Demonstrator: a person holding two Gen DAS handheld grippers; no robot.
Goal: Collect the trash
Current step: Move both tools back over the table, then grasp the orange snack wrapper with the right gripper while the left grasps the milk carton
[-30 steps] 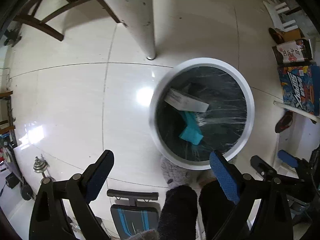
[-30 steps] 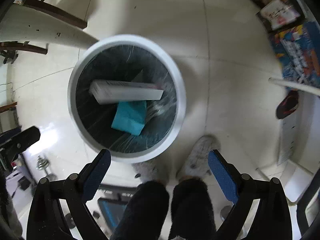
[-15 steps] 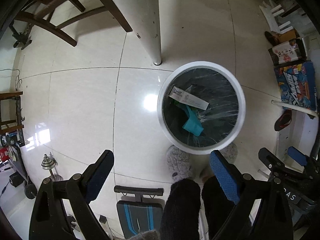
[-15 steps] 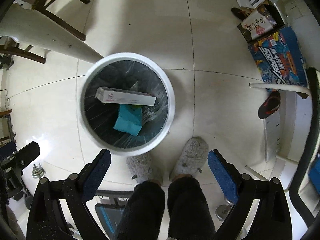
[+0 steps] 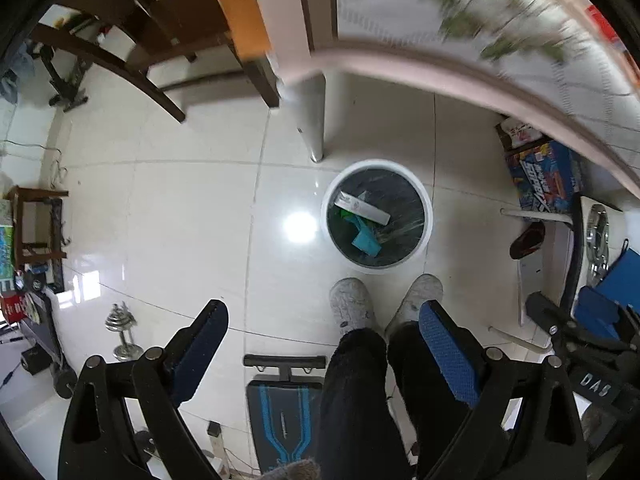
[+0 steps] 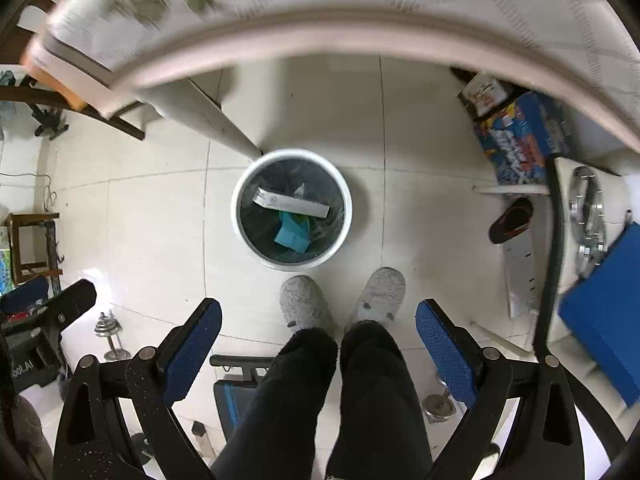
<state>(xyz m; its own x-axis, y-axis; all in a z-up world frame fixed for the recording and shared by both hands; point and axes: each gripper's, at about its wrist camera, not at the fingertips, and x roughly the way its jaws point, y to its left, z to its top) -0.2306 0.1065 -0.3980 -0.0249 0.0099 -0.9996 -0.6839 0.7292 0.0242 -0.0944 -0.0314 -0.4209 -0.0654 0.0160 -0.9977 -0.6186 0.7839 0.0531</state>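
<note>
My left gripper [image 5: 324, 344] and right gripper [image 6: 318, 336] both hang with jaws wide apart and empty, now lifted well above the floor compared with a second ago. Past my slippers [image 6: 304, 308], the white bin [image 6: 347, 216] has shrunk below me, holding the long white box [image 6: 292, 203] and teal packet [image 6: 294, 234]. The table edge [image 6: 360, 30] has swung into view, so I judge that drop finished and more trash next.
</note>
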